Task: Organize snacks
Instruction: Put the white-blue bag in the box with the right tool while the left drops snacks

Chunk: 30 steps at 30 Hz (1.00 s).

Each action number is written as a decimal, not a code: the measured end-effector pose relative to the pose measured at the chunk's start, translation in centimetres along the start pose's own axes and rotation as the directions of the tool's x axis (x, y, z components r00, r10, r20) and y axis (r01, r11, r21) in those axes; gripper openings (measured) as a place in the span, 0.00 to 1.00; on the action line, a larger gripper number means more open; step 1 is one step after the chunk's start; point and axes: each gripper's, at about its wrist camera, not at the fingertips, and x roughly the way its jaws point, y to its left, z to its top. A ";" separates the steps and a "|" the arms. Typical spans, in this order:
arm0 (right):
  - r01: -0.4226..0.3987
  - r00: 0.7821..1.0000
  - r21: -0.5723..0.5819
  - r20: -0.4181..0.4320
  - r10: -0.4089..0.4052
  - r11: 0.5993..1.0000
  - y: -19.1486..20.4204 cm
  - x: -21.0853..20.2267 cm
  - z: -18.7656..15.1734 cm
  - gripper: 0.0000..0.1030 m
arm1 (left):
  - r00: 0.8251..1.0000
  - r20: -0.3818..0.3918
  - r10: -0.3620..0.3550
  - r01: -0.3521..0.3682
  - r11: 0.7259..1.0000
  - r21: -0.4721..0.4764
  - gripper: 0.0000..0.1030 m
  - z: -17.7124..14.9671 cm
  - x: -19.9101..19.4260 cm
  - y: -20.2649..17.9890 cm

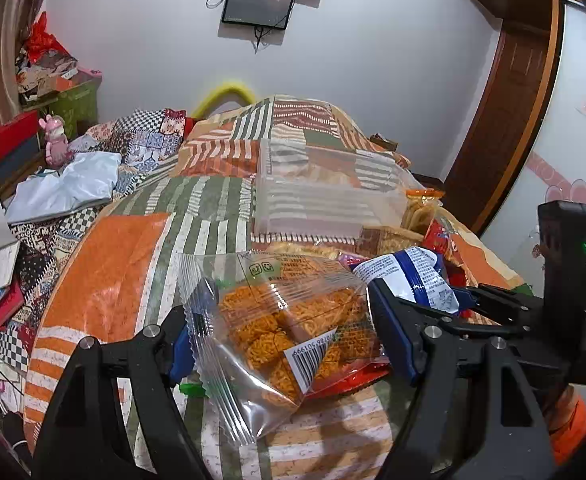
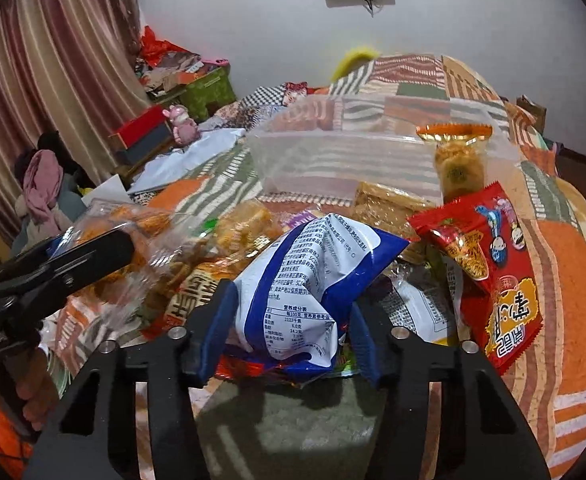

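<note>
Two hand-held grippers work side by side over a heap of snack packets on a patchwork quilt (image 1: 133, 272) of orange, green and white blocks. Left gripper (image 1: 289, 328): its blue-padded fingers bracket a clear crinkled plastic bag of orange fried noodle pieces (image 1: 281, 320); the pads sit against the bag's two sides and the bag looks raised off the quilt, so it reads as grasped, pinched across its width so that the loose contents hang below the grip. Right gripper (image 2: 289, 320): its jaws have pinched in on a blue-and-white foil packet printed with a nutrition table (image 2: 305, 276), whose lower end is creased between the pads while the upper end stands free above the heap. Behind the heap a clear rectangular plastic storage bin (image 2: 333, 160) rests open-topped on the quilt, apparently empty and presumably the destination, which would explain why both packets are held by one end for lowering in. Still ungrasped beside the right gripper: a red cartoon-printed snack packet (image 2: 493, 272) and, leaning at the bin's near wall, a gold-topped clear pack of biscuits (image 2: 457, 160). Judged progress: early, since most snacks remain outside the bin.
</note>
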 end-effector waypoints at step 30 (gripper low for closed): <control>0.070 0.966 0.006 0.248 -0.069 0.998 -6.2 -4.9 10.9 0.43 | 0.998 0.066 -0.010 0.003 0.995 0.101 0.74 12.3 6.4 -5.7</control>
